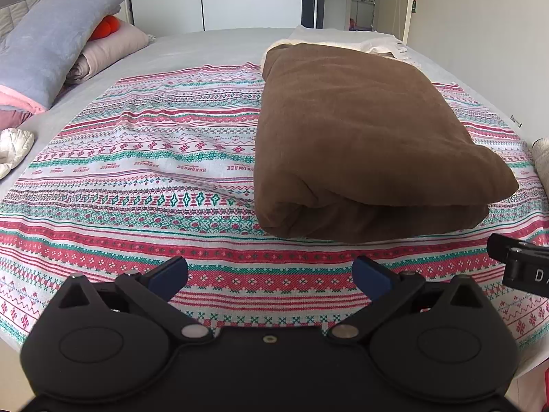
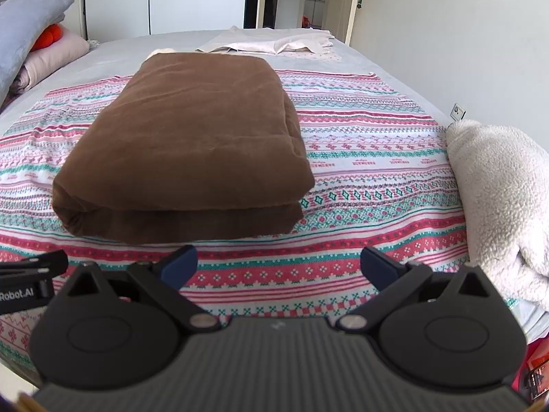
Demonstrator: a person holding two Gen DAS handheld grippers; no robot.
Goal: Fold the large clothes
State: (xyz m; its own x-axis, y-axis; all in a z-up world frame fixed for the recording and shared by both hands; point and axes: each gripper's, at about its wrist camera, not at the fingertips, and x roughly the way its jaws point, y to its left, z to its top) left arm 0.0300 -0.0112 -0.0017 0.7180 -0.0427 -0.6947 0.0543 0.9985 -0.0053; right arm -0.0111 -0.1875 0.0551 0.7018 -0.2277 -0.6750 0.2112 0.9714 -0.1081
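Both my grippers, left and right, hover wide open, holding nothing. Beyond them the folded brown blanket lies on the patterned cloth; it looks thick, soft, heavy, so I would grip its near corners.

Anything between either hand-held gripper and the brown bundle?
Nothing visible. Only bare patterned cloth lies between the open left hand-held gripper, the open right hand-held gripper and the folded brown garment. The white fleece sits off to the right.
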